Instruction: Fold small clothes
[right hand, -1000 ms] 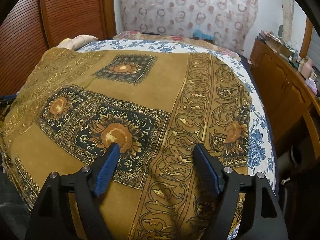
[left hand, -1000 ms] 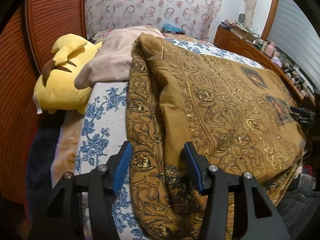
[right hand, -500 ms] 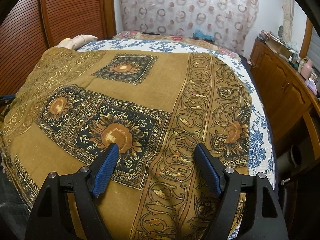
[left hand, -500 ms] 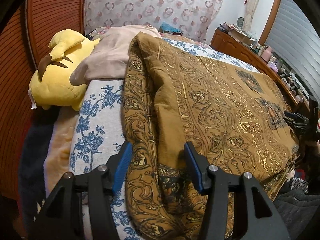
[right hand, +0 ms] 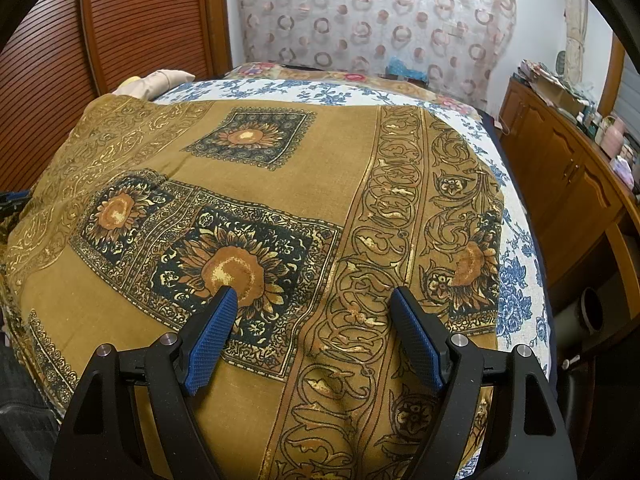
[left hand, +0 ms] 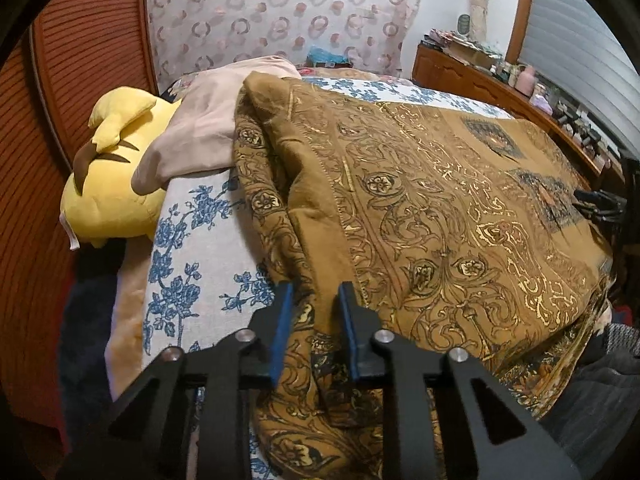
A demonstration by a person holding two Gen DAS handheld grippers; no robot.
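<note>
A large mustard-brown cloth point(left hand: 440, 208) with gold scrolls and sunflower squares lies spread over the bed. Its left edge is bunched in folds. My left gripper point(left hand: 314, 300) sits at the near left corner, and its jaws are closing with a raised fold of the cloth pinched between the blue pads. In the right wrist view the same cloth point(right hand: 328, 160) lies flat. My right gripper point(right hand: 316, 300) stands wide open over its near edge, pads apart from the fabric with nothing gripped. The right gripper point(left hand: 600, 204) also shows at the far right edge of the left wrist view.
A yellow plush toy point(left hand: 108, 184) and a beige garment point(left hand: 200, 128) lie at the bed's left side on the blue floral sheet point(left hand: 200, 248). A wooden cabinet point(right hand: 568, 184) with clutter on top runs along the right. Slatted wooden doors point(right hand: 152, 20) stand at the left.
The left gripper's jaws have come together from a wide stance onto a fold of the cloth's left edge. The right gripper and the cloth under it look the same.
</note>
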